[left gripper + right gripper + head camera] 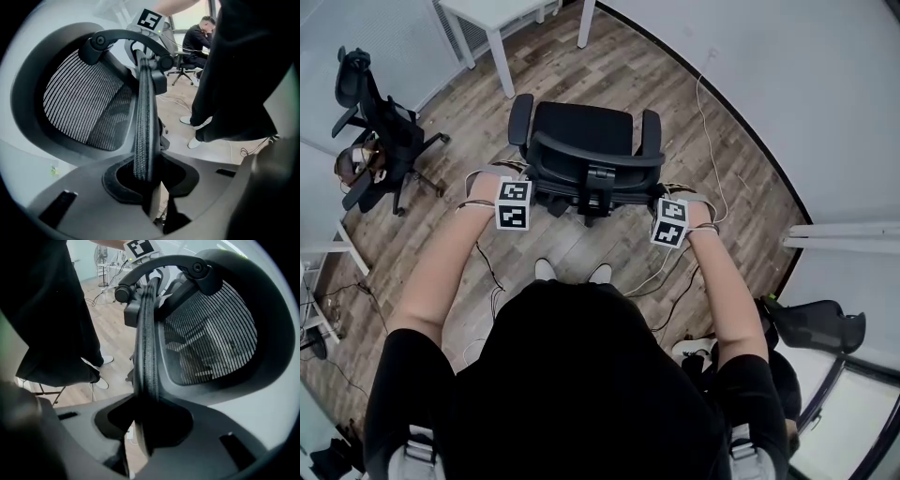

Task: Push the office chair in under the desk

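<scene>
Two grippers are on the office chair (584, 131), one at each side of its backrest (592, 167). Your left gripper (525, 176) meets the backrest's left edge near the middle of the head view. Its own view shows the jaws narrowed onto that thin, mesh-covered edge, which runs straight up between them. Your right gripper (658, 187) does the same at the right edge: its jaws are partly closed with the edge clamped between them. The chair stands upright on the wooden floor (675, 103) in the centre of the frame, with its seat turned toward the white desk (483, 11) at the top edge. It sits near the desk's legs, not under the top. At the left, well apart, stands a second black chair (380, 141). To the right, a white cable (710, 141) trails along the floor.
</scene>
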